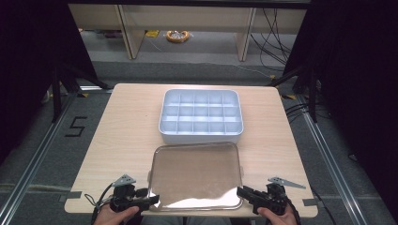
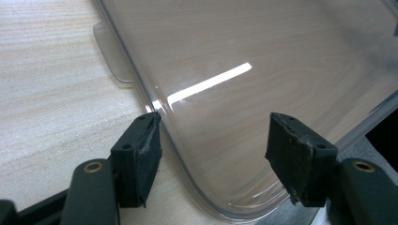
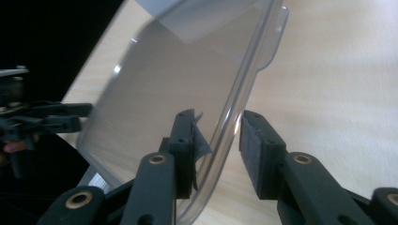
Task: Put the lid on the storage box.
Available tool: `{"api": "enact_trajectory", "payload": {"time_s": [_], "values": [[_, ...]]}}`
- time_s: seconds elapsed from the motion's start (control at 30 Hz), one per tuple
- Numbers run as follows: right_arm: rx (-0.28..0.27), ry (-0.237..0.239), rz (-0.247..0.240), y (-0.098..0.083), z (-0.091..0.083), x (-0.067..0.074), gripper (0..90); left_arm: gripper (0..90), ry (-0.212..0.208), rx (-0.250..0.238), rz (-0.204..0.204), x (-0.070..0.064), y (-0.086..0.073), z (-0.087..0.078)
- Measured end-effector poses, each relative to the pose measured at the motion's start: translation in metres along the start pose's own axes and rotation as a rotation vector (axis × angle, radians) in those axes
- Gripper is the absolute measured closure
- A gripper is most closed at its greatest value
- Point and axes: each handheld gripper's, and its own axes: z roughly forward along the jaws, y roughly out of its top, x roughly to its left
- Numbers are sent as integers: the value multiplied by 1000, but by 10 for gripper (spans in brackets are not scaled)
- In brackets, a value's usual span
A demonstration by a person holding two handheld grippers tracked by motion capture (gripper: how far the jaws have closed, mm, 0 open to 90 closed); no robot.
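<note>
A clear plastic lid [image 1: 195,173] lies near the table's front edge, just in front of a white compartment box [image 1: 201,115] that stands uncovered. My left gripper [image 1: 152,200] is at the lid's front left corner. In the left gripper view its jaws [image 2: 213,145] stand open, wide apart on either side of that rounded corner of the lid [image 2: 244,93]. My right gripper [image 1: 240,191] is at the lid's front right corner. In the right gripper view it [image 3: 218,140] is shut on the lid's raised rim [image 3: 234,93], one pad on each side.
The wooden table [image 1: 131,122] has bare surface left and right of the box and lid. The lid's front corners overhang the table's front edge. Farther off in the right gripper view is the left gripper [image 3: 42,122]. Dark curtains and desk legs stand beyond the table.
</note>
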Motion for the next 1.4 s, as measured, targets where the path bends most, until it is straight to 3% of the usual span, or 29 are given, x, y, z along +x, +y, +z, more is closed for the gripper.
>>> {"api": "enact_trajectory", "payload": {"time_s": [0.03, 0.1, 0.17, 0.2, 0.23, 0.27, 0.3, 0.4, 0.43, 0.5, 0.57, 0.6, 0.67, 0.7, 0.77, 0.8, 0.83, 0.87, 0.9, 1.0, 1.07, 1.1, 1.13, 1.17, 1.2, 1.23, 1.33, 1.37, 1.4], "values": [[-2, 8, -19, 1, -3, 5, 675, 347, 1, 1, 5, 1, 0, 0], [-32, 20, -103, 4, -6, 9, 675, 326, 10, -7, 2, 1, 0, 0], [-13, 27, -85, 3, -10, 21, 675, 310, 17, -8, 3, 1, 0, 0], [-30, 17, -153, 3, -9, 19, 675, 307, 29, -14, -3, 1, 0, 0], [-27, 23, -166, 3, -10, 21, 676, 304, 36, -15, 1, 1, 0, 0], [-16, 45, -125, 3, -11, 24, 676, 300, 34, -15, -2, 1, 1, 0], [-29, 42, -180, 4, -10, 22, 676, 294, 36, -16, -4, 1, 1, 1], [-18, 33, -184, 4, -12, 22, 677, 288, 37, 2, 13, 4, 2, -1], [-9, 45, -156, 3, -12, 25, 678, 286, 42, -23, -16, 2, 3, 1], [-2, 48, -163, 4, -13, 25, 683, 272, 39, -26, -36, 4, 3, 1], [-24, 64, -213, 5, -11, 21, 687, 269, 36, -25, -33, 4, 4, 1], [-14, 58, -160, 4, -11, 23, 690, 267, 32, -29, -43, 4, 4, 1], [-2, 60, -177, 4, -11, 22, 693, 280, 15, -25, -53, 6, 4, 1], [-3, 68, -170, 4, -11, 22, 693, 314, 25, -32, -55, 7, 4, 0], [-17, 53, -225, 6, -11, 18, 694, 450, 33, -47, -65, 11, 3, -1], [-27, 60, -223, 5, -10, 17, 694, 469, 28, -50, -72, 12, 3, -1], [-3, 53, -159, 4, -12, 21, 694, 490, 28, -60, -73, 12, 2, -2], [-2, 60, -173, 4, -12, 19, 696, 516, 30, -73, -66, 12, 2, -3], [-9, 34, -200, 5, -11, 16, 699, 536, 33, -79, -58, 11, 2, -4], [-2, 10, -170, 5, -11, 14, 717, 610, 20, -118, -62, 9, 2, -7], [-5, -9, -188, 6, -12, 13, 720, 640, 15, -142, -60, 8, 2, -9], [7, -52, -195, 6, -12, 13, 714, 653, 15, -151, -54, 7, 3, -10], [15, -66, -197, 5, -11, 13, 708, 655, 11, -161, -29, 6, 3, -12], [13, -64, -185, 5, -9, 13, 701, 656, 4, -175, -32, 5, 4, -13], [33, -62, -128, 3, -9, 15, 690, 659, -3, -177, -34, 4, 5, -15], [25, -75, -156, 4, -8, 11, 681, 660, -7, -181, -32, 3, 5, -16], [45, -100, -121, 3, -8, 14, 661, 660, -12, -187, -27, 0, 5, -16], [30, -107, -147, 4, -6, 12, 661, 660, -14, -182, -27, 0, 5, -16], [40, -110, -131, 3, -7, 14, 661, 660, -13, -183, -29, 1, 5, -16]]}}
